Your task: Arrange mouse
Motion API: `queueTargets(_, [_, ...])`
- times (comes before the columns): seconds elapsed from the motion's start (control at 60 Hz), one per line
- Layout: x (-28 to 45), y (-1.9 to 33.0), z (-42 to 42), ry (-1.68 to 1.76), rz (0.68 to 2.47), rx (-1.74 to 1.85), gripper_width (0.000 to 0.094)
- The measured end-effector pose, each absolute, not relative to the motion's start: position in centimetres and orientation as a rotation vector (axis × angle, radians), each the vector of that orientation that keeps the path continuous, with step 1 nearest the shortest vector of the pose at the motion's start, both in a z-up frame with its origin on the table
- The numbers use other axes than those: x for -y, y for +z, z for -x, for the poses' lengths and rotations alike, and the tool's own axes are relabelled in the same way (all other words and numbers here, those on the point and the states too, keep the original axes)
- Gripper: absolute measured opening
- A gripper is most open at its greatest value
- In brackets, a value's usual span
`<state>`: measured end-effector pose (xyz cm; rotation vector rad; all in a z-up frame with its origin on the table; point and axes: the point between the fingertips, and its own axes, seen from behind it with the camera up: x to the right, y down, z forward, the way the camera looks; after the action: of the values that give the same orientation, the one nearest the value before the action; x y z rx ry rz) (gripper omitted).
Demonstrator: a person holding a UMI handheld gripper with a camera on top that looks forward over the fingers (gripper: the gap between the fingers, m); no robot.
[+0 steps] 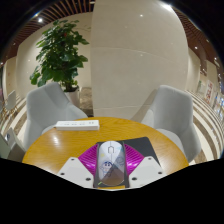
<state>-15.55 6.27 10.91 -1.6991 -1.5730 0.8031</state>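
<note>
A silver-white computer mouse (110, 160) is held between my two fingers, its nose pointing away from me. My gripper (111, 165) is shut on it, with the magenta pads (91, 158) pressing on both of its sides. It hangs over the near part of a round wooden table (60, 146). A dark mouse mat (145, 150) lies on the table just beyond and to the right of the fingers, partly hidden by the mouse.
A flat white box (78, 125) lies at the far left of the table. Two grey chairs (48, 106) (172, 108) stand behind the table. A potted plant (60, 55) stands beyond the left chair, beside a wide pillar (135, 55).
</note>
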Motion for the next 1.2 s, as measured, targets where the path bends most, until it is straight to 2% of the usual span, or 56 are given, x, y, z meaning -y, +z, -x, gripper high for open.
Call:
queueTargets(0.217, [-11.9, 0.8, 19.6, 0.743, 1.82, 1.626, 0.0355])
queueTargets(0.3, [-12.7, -1.2, 20.0, 0.743, 1.825, 1.647, 0.0376])
queueTargets(0.417, [-12.7, -2.5, 19.9, 0.757, 1.835, 1.679, 0.0471])
queueTargets(0.45, [-12.7, -2.2, 20.0, 0.772, 1.819, 1.684, 0.0491])
queueTargets(0.483, [-12.7, -2.2, 19.9, 0.77, 1.81, 1.697, 0.056])
queueTargets(0.583, [-12.6, -1.7, 19.0, 0.765, 1.793, 1.726, 0.0884])
queueTargets(0.633, [-12.7, -0.8, 18.0, 0.761, 1.793, 1.718, 0.0847])
queueTargets(0.717, [-12.2, 2.0, 15.0, 0.776, 1.803, 1.695, 0.0864])
queueTargets(0.883, [-8.4, 7.5, 2.9, 0.793, 1.818, 1.715, 0.0862])
queueTargets(1.033, [-4.8, 8.9, -9.1, 0.728, 1.857, 1.762, 0.0861])
queueTargets(1.05, [-4.5, 8.1, -9.7, 0.728, 1.861, 1.768, 0.0862])
queueTargets(1.2, [-2.4, 8.0, -17.0, 0.656, 1.904, 1.783, 0.0859])
